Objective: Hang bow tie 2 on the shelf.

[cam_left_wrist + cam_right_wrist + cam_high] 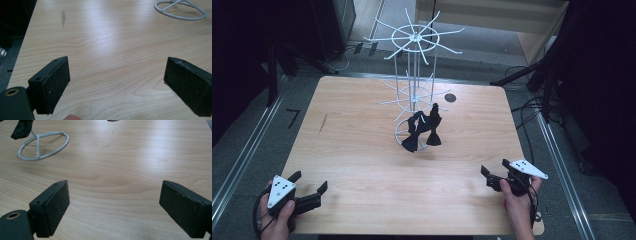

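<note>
A white wire rack with two tiers of radiating arms stands at the table's far middle on a ring base. Two black bow ties hang from its lower arms, close above the base. My left gripper rests open at the near left corner, held by a hand. My right gripper stands open at the near right. In the left gripper view the ring base lies far ahead to the right. In the right gripper view the ring base and a bow tie's tip sit at the upper left.
The wooden table has a dark round hole near its far edge and a dark streak at the left. Black stands and cables surround the table on the floor.
</note>
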Motion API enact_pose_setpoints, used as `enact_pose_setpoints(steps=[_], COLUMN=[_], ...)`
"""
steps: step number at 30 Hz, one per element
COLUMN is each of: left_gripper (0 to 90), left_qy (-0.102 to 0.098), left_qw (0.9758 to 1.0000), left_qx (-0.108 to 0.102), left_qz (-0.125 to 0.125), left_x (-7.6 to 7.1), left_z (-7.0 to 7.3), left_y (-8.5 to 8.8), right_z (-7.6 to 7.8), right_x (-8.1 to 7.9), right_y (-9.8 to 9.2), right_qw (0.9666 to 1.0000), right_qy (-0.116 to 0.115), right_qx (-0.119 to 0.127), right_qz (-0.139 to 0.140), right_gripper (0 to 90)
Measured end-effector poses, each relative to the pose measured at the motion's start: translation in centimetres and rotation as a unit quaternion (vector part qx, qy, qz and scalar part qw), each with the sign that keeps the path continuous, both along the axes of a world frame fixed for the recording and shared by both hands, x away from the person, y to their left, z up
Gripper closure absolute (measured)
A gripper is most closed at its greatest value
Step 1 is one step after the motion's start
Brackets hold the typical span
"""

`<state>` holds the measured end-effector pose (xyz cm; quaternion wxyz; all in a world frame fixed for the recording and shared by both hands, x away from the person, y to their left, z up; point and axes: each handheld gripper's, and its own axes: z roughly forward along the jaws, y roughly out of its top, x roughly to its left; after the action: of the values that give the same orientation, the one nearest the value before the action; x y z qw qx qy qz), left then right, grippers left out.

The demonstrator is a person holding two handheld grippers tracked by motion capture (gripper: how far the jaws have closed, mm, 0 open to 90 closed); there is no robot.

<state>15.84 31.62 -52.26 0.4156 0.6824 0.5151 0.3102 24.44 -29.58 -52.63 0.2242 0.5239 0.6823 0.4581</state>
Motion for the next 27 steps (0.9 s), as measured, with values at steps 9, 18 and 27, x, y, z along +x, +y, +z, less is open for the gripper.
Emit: enact_pose_setpoints(steps=[9, 18, 27], left_gripper=[7.1, 7.1, 7.1], left_qy=[0.001, 0.0, 0.002], left_qw=[1.0, 1.0, 1.0], left_qx=[0.0, 0.001, 0.0], left_qz=[-0.002, 0.0, -0.001], left_x=[0.0, 0.0, -0.2], left_z=[0.0, 0.0, 0.0], left_y=[0.0, 0.0, 0.0], right_z=[-0.7, -1.5, -2.3], right_x=[-0.9, -2.3, -3.5], right_y=[-1.1, -3.2, -4.6], right_qw=[0.9999, 0.9996, 0.999], right_qy=[0.012, 0.024, 0.037], right_qx=[-0.001, -0.001, 0.01], right_qz=[-0.008, -0.017, -0.021], right_gripper=[9.7, 9.7, 9.8])
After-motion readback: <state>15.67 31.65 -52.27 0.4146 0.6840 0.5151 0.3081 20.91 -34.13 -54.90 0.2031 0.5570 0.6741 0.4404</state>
